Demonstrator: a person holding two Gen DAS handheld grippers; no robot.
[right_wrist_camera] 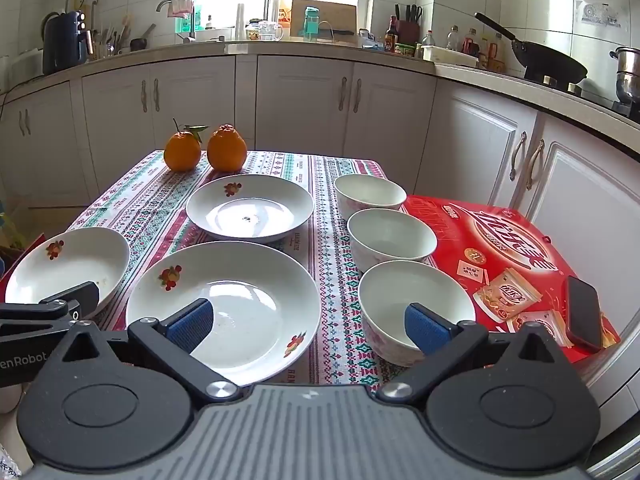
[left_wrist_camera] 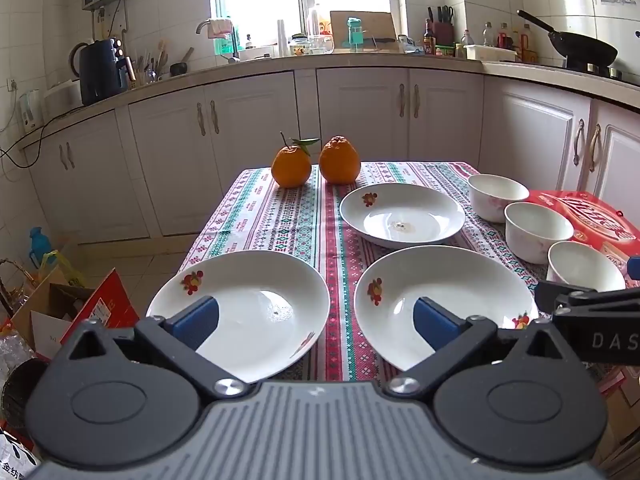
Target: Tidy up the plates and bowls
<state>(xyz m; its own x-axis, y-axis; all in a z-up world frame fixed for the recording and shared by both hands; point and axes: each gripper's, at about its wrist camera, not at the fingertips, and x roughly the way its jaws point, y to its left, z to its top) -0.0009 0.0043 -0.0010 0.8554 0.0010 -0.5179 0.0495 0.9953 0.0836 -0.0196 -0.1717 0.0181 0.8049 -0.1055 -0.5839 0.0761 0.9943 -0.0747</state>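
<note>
Hovering released, each hand-held gripper point(left_wrist_camera: 316, 316) point(right_wrist_camera: 310, 322) straddles a gap: plates point(left_wrist_camera: 256, 312) left, nearest bowl point(right_wrist_camera: 400, 300) right.

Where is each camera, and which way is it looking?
Left wrist view: sits on the open left gripper, looking down across the table at the near left plate and the oranges.
Right wrist view: sits on the open right gripper, looking at the middle plate and the three bowls.
Both views share the plates, bowls, oranges and kitchen counter; each glimpses the other gripper.
</note>
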